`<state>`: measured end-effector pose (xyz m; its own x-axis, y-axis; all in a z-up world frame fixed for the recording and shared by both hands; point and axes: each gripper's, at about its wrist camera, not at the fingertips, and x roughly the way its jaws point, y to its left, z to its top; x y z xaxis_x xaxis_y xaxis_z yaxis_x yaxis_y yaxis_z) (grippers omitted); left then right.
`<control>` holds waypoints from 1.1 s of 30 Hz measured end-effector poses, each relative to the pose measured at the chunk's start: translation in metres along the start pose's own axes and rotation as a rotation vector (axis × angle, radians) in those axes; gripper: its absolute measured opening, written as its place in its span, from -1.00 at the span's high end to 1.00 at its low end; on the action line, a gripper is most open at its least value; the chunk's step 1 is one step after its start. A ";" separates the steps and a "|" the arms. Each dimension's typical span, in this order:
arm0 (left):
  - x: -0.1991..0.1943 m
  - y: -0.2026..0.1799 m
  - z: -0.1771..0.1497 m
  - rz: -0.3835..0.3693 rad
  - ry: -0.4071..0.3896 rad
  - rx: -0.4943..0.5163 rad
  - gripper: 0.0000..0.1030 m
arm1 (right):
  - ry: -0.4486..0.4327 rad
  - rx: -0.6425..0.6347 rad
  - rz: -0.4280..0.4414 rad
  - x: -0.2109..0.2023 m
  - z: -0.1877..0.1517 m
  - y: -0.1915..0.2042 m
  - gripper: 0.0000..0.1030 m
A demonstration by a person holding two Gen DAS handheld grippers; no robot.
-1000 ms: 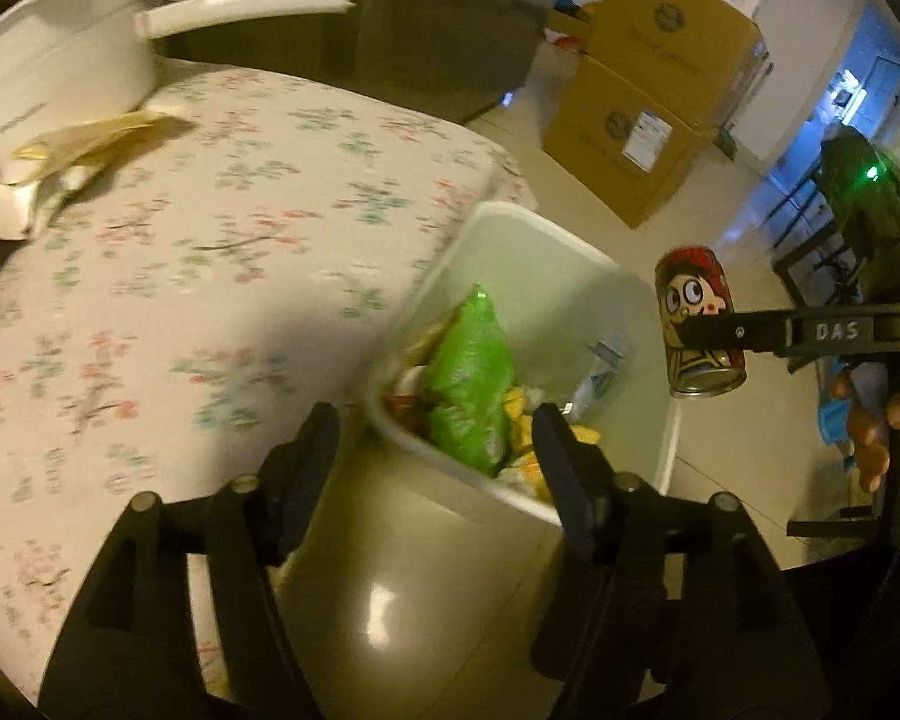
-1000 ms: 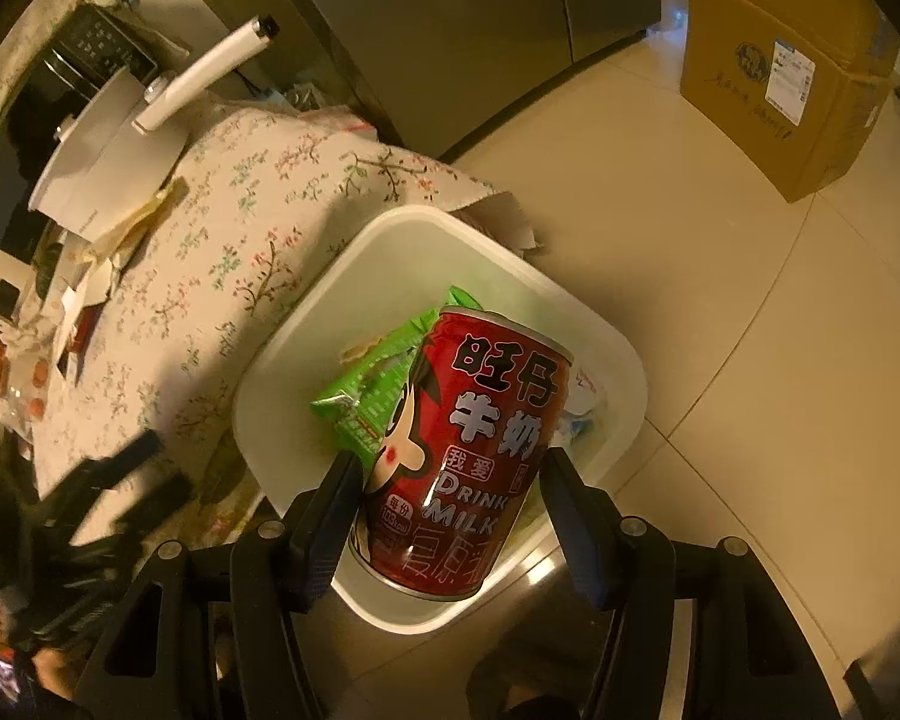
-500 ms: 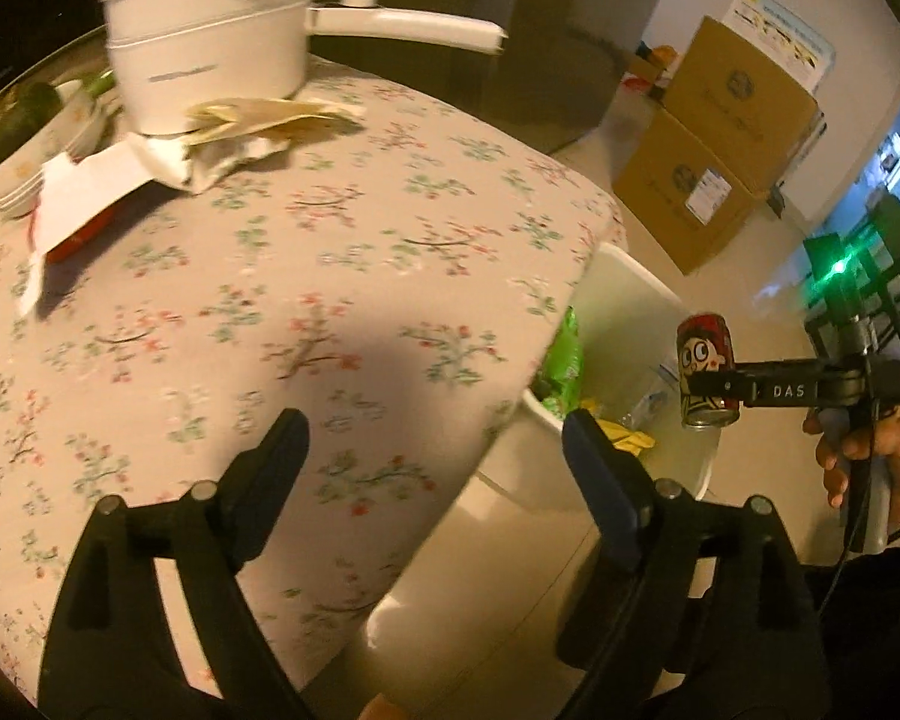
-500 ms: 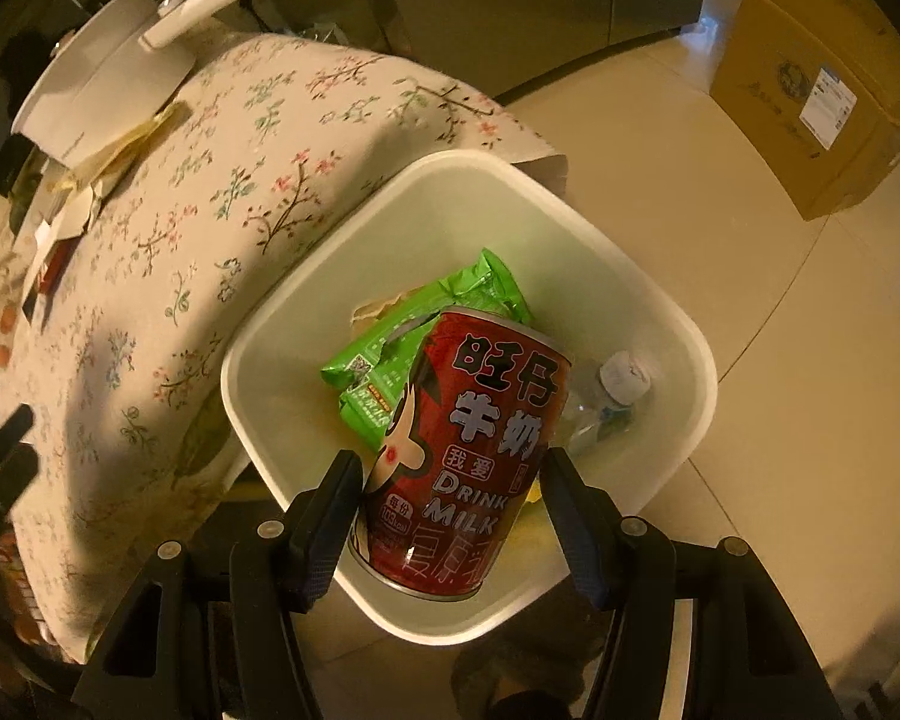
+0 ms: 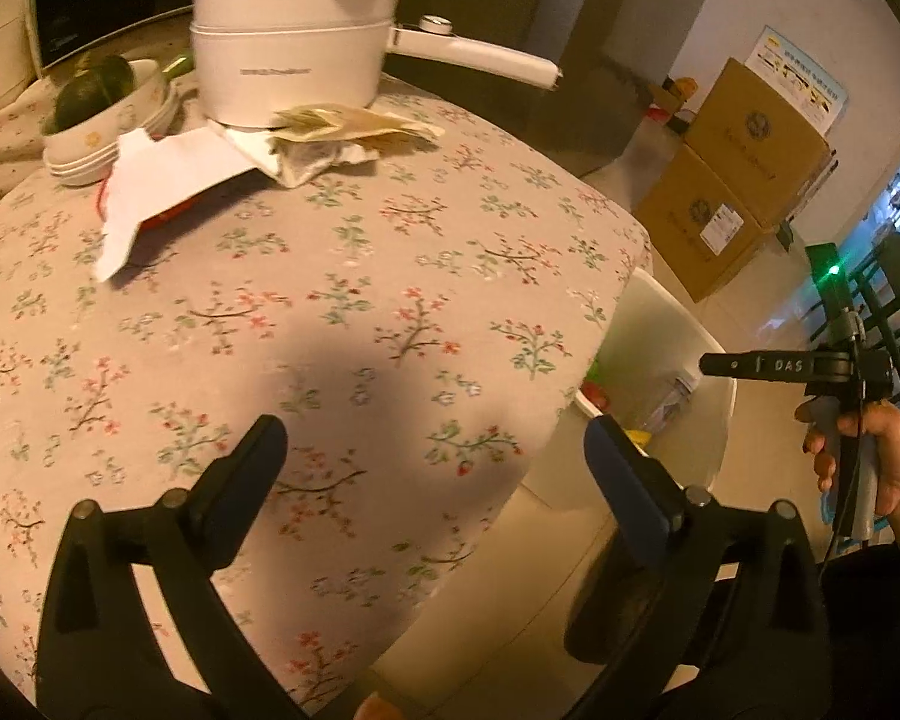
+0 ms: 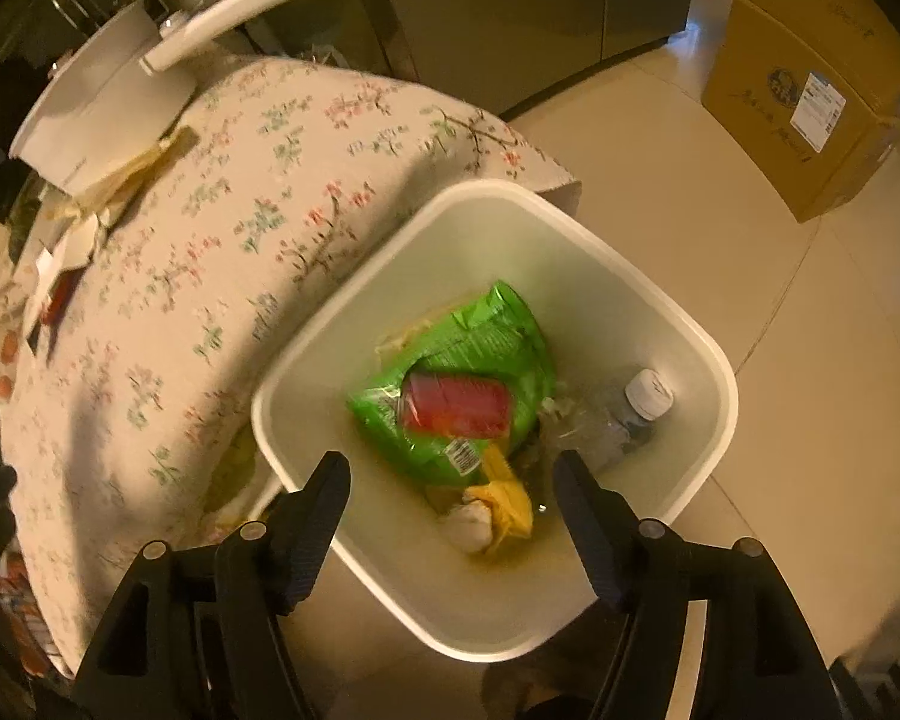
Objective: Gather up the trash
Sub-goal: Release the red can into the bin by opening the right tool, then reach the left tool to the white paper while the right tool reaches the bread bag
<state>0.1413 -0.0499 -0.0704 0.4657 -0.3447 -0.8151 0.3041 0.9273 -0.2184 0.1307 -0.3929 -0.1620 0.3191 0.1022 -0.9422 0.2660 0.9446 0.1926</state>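
A white trash bin (image 6: 678,324) stands on the floor by the table's corner; it also shows in the left wrist view (image 5: 678,324). Inside it a red milk can (image 6: 456,405) lies on a green snack bag (image 6: 486,336), beside a clear plastic bottle (image 6: 624,414) and a yellow wrapper (image 6: 507,501). My right gripper (image 6: 450,480) is open and empty above the bin; it shows from the side in the left wrist view (image 5: 714,365). My left gripper (image 5: 432,450) is open and empty over the table's near edge. Crumpled wrappers and paper (image 5: 330,132) lie by the pot.
The floral tablecloth (image 5: 330,300) covers the table. A white pot (image 5: 294,54) with a long handle stands at its far side, beside stacked bowls (image 5: 102,120) and white paper (image 5: 162,180). Cardboard boxes (image 5: 744,180) stand on the floor beyond the bin.
My right gripper has opened and the red can has dropped into the bin onto the green bag. My left gripper has pulled back from the bin over the table.
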 end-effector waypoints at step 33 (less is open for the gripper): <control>-0.036 0.110 0.008 0.202 -0.075 -0.176 -0.99 | -0.245 -0.442 0.040 -0.042 0.008 0.201 -0.85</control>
<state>0.1647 0.0633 -0.0611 0.5640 -0.1541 -0.8113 0.0530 0.9872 -0.1507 0.1777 -0.2101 -0.0820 0.5393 0.1150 -0.8342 -0.1445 0.9886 0.0429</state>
